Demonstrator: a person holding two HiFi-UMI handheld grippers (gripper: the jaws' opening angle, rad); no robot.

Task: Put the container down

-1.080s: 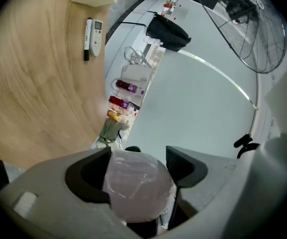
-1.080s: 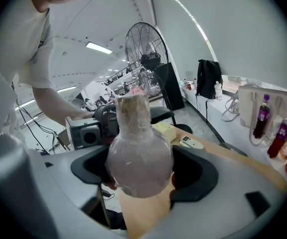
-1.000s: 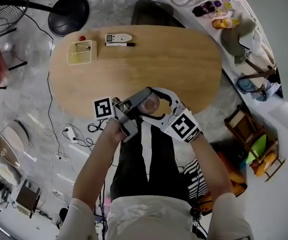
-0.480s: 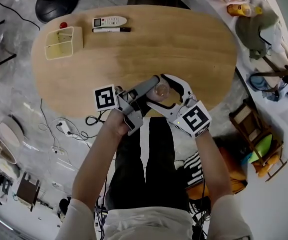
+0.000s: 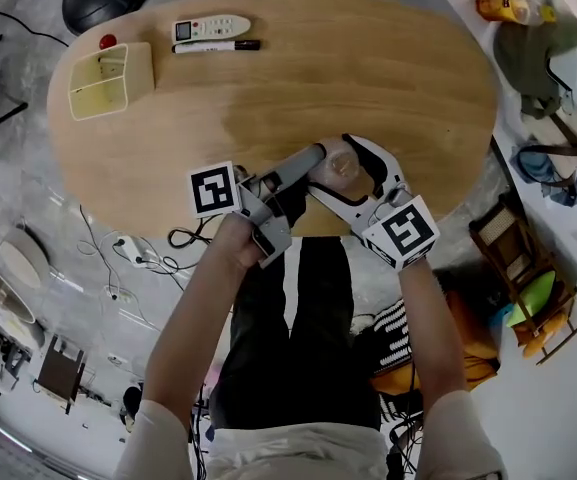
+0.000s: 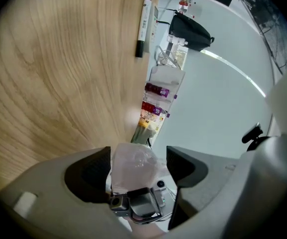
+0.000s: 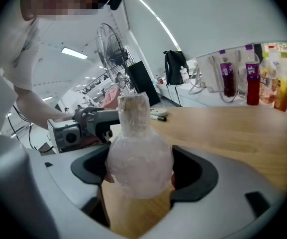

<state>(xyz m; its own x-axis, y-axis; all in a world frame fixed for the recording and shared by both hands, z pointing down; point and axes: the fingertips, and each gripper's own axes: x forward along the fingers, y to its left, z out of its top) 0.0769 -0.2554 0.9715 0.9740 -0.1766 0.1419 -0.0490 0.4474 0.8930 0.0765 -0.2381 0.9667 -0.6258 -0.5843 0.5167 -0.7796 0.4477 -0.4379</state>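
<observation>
Right tool (image 7: pixel 139 172) and left tool (image 6: pixel 138 169) both clamp the container (image 5: pixel 337 161)

Light: bright, even, from ceiling strips (image 7: pixel 73 53).
Shadows: soft, faint on table (image 5: pixel 368 78).
Glare: pale sheen mid-table.
Distortion: fisheye, dark corners in 2 gripper views.
Focus: container (image 6: pixel 133 166) soft up close.

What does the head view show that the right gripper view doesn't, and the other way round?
Only the head view shows the pale yellow box and the small red thing beside it at the table's far left, plus the cables on the floor. Only the right gripper view shows the black backpack and the ceiling lights. Both show the clear flask clamped in the right gripper, the left gripper at its neck, the wooden table and the marker.
</observation>
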